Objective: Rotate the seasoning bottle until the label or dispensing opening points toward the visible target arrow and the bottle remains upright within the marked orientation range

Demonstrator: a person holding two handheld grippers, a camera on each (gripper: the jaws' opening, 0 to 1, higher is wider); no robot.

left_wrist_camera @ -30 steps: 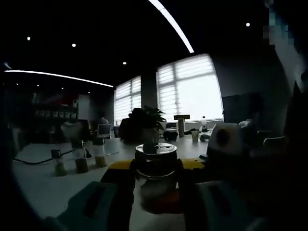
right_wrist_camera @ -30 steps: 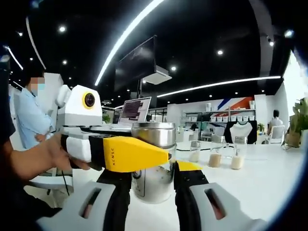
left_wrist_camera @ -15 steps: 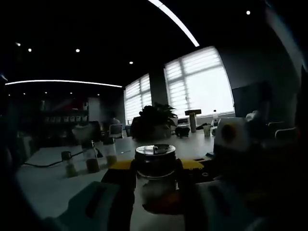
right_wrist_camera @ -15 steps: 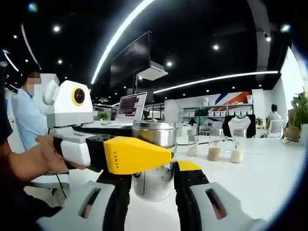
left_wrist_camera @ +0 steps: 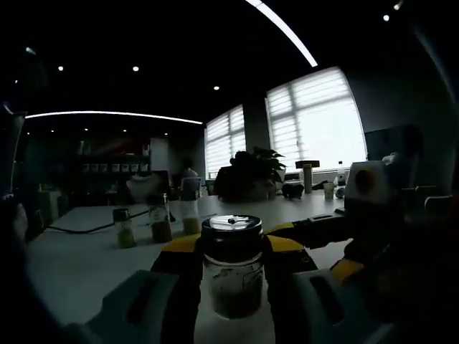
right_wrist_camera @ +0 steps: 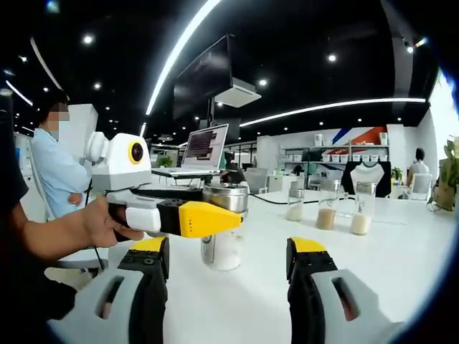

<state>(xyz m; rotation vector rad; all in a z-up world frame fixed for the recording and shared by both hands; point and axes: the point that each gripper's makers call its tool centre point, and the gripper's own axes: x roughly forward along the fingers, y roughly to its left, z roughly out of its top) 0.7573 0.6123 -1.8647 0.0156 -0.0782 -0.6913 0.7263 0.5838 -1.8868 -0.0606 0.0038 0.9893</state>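
My left claw is clamped on the seasoning bottle, one jaw on each side of the glass body just under the dark lid, at six o'clock in the left gripper view. The bottle stands upright on the white table, with pale contents low in the glass.

My right claw is spread wide and holds nothing. In the right gripper view the bottle sits at twelve o'clock from the gap between those jaws, a little beyond their tips, and my left claw's yellow finger crosses in front of it from nine o'clock.

Further out, three small jars stand in a row on the table at ten o'clock of the left gripper view. A laptop and a seated person lie towards eleven and nine o'clock in the right gripper view.

I can see no target arrow or orientation mark on the table, and I cannot make out a label or opening on the bottle. That is my main risk: I could turn it past the range, or the wrong way, with nothing to check against. With only one claw gripping high near the lid, a twist could also tip the bottle or let the glass slip in the jaws. The open right claw is close enough to knock it if I bring it in carelessly.
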